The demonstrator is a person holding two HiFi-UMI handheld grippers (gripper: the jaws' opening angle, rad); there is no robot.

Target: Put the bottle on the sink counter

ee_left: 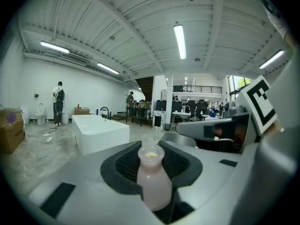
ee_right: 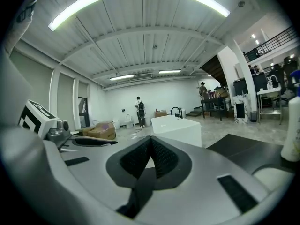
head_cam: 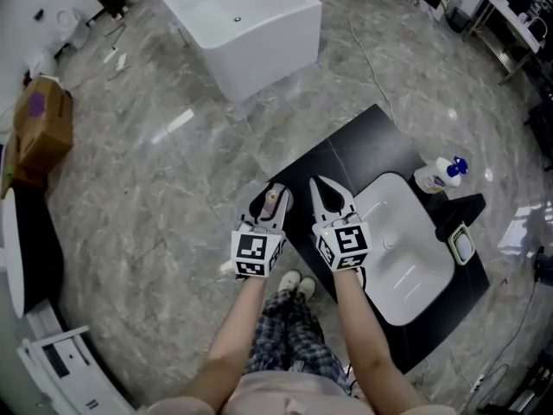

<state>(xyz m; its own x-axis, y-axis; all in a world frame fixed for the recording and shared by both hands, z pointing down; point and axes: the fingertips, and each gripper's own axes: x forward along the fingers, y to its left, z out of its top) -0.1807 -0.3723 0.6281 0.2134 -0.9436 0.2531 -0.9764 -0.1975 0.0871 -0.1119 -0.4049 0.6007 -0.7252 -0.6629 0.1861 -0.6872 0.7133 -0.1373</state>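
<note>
- The left gripper [head_cam: 274, 199] is holding the bottle [ee_left: 153, 182] by its belly, fingers drawn narrow around it, with the neck pointing forward along them. I cannot tell whether the mouth is capped.
- The bottle is hanging at the 9 o'clock corner of the counter [head_cam: 363, 141]. Whether it is over the black top or over the floor I cannot tell.
- The right gripper [head_cam: 325, 194] is riding just beside it at 3 o'clock, fingers pressed together on nothing.
- To do this well, the bottle is probably needing to travel toward 2 o'clock, onto the bare black strip. It should be turning upright on the way, so its base is meeting the top flat before the fingers are easing off.
- If the mouth is open, tipping is risking a spill, so a slow turn is looking wise.
- The basin [head_cam: 406, 258] is taking up the counter at 4 o'clock of the bottle. Its rounded rim is offering poor footing and is best avoided.
- The soap pump [head_cam: 439, 175] and faucet [head_cam: 462, 210] are standing far off at 3 o'clock, well apart from the bare strip.
- The counter's near edge is running right under the grippers, so landing well inside it is looking safer.
- The tub [head_cam: 238, 24] at 12 o'clock is sitting well apart, leaving open floor between.
</note>
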